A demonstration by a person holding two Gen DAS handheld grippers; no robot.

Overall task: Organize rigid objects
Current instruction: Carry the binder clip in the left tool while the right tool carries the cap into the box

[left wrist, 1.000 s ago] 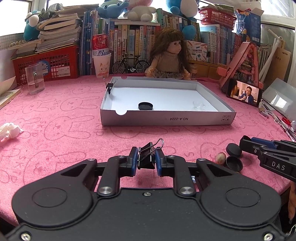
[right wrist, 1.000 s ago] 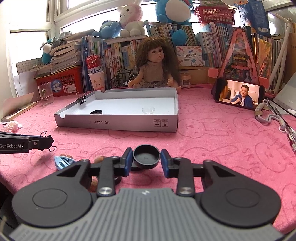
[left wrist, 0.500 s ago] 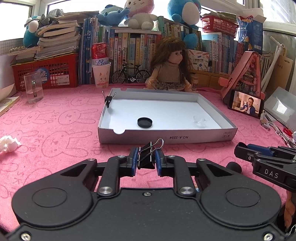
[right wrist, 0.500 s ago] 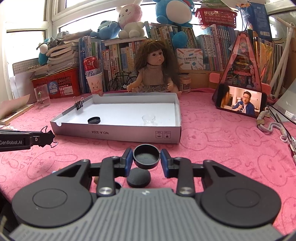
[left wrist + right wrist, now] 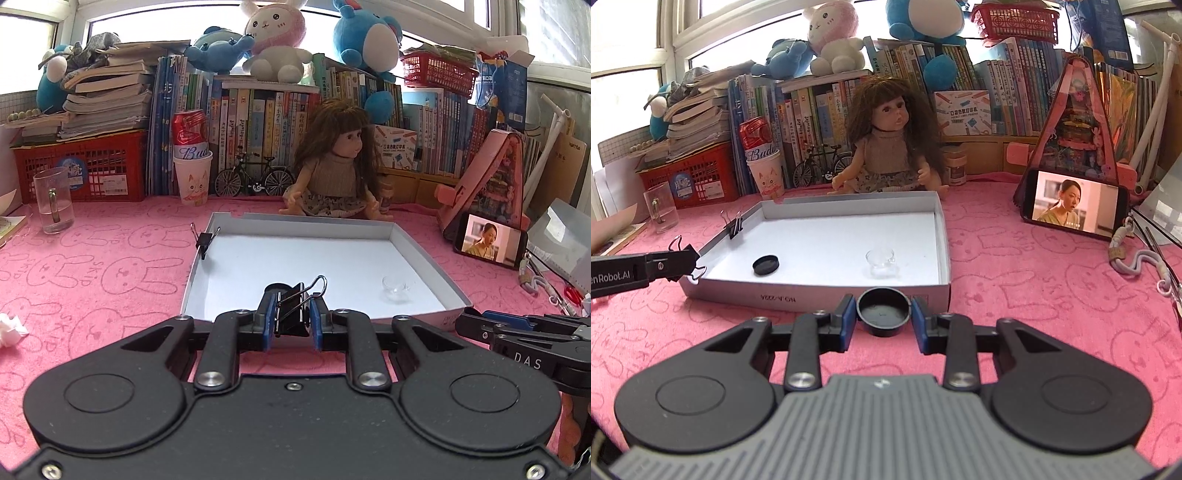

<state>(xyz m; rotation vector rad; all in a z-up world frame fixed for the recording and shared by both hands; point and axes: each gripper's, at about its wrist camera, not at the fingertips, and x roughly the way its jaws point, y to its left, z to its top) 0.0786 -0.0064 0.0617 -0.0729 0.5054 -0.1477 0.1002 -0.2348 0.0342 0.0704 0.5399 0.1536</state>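
Note:
My left gripper (image 5: 293, 317) is shut on a black binder clip (image 5: 295, 308), held above the near edge of the shallow white box (image 5: 295, 258). My right gripper (image 5: 884, 319) is shut on a black round cap (image 5: 883, 312), just short of the box's front wall (image 5: 812, 295). Inside the box lie another black cap (image 5: 766, 264) and a small clear cup (image 5: 880, 258). A second binder clip (image 5: 204, 242) is clamped on the box's left wall. In the right wrist view the left gripper (image 5: 687, 263) with its clip reaches the box's near left corner.
A doll (image 5: 334, 173) sits behind the box, with books, a red crate (image 5: 81, 168), a paper cup (image 5: 192, 177) and a model bicycle along the back. A glass mug (image 5: 53, 205) stands far left. A phone (image 5: 489, 242) on a pink stand plays video at right. Crumpled tissue (image 5: 9, 328) lies left.
Both grippers have risen and moved toward the box, each keeping its object. The loose caps and small ball on the cloth have dropped out of view.

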